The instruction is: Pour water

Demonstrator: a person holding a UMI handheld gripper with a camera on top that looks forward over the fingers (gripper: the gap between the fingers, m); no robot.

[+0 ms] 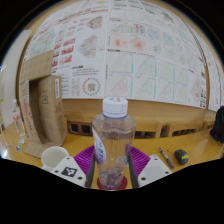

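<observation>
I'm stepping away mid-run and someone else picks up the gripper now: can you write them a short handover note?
Gripper: fingers close around the clear plastic water bottle with white cap, which stands upright between the purple pads; I cannot tell if both pads press on it.
Small white cup sits on the yellow table beside one finger, apart from the bottle.
Done: bottle reached, cap on.
Left: nothing looks poured yet; the cap probably must come off, then tilt the bottle over the cup.
</observation>
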